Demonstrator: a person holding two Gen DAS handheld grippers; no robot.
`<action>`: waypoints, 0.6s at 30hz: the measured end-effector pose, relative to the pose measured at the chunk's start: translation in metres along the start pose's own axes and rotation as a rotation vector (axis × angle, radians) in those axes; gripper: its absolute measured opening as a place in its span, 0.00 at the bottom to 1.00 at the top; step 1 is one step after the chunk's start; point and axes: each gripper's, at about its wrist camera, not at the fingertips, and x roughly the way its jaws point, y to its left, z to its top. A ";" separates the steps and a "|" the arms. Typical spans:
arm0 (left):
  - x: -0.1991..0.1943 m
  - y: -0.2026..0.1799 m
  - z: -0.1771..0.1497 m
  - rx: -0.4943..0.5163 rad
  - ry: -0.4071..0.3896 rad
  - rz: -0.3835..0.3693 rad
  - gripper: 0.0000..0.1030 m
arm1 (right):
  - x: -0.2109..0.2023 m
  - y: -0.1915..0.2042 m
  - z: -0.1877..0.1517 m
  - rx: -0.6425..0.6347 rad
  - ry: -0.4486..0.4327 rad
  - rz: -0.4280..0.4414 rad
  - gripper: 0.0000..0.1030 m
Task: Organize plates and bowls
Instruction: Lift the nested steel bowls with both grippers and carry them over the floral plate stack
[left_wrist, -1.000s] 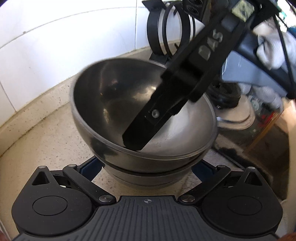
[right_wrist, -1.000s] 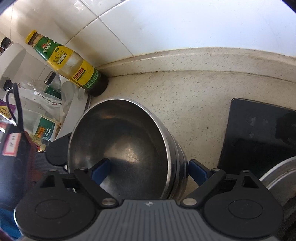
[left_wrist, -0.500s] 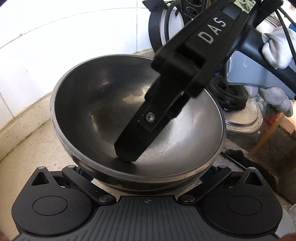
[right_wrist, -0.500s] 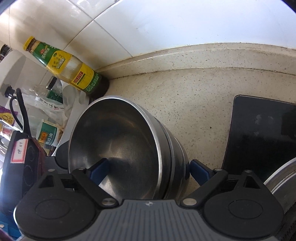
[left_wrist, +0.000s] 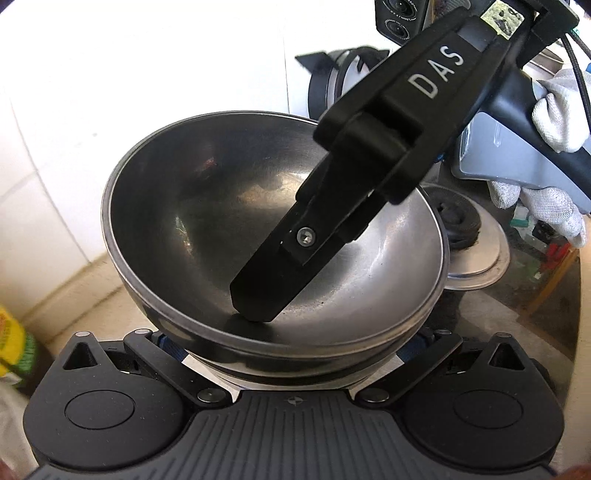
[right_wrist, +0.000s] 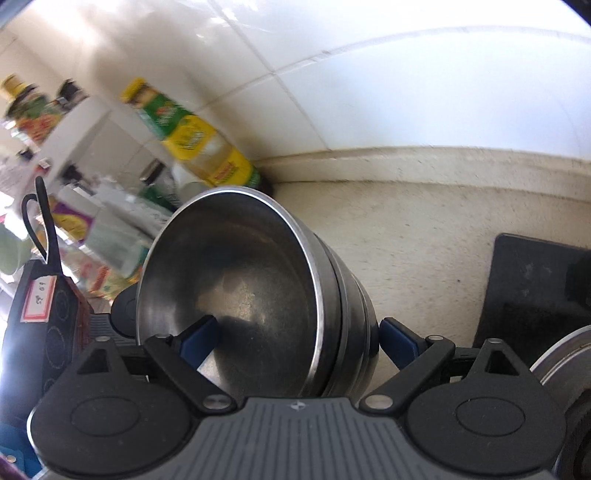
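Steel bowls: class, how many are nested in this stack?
3, judging by the rims in the right wrist view: the top bowl, a second rim beneath it, and the lowest bowl outermost. More may be hidden inside.

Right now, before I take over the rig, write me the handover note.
Left gripper: fingers straddle the lower part of the stack of steel bowls; whether it grips cannot be told.
Right gripper: one finger inside the top bowl, the other outside, apparently clamped on the stack's wall.
Done: several bowls are nested together, tilted in the right wrist view.
Left: probably set the stack down on the countertop and release. No plates are in view.
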 end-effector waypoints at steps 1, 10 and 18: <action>-0.009 -0.005 0.000 0.004 -0.003 0.013 1.00 | -0.006 0.006 -0.003 -0.011 -0.005 0.003 0.93; -0.069 -0.064 -0.025 -0.041 0.006 0.072 1.00 | -0.037 0.052 -0.051 -0.064 -0.003 0.043 0.93; -0.084 -0.103 -0.074 -0.058 0.075 0.039 1.00 | -0.022 0.068 -0.107 -0.036 0.053 0.053 0.93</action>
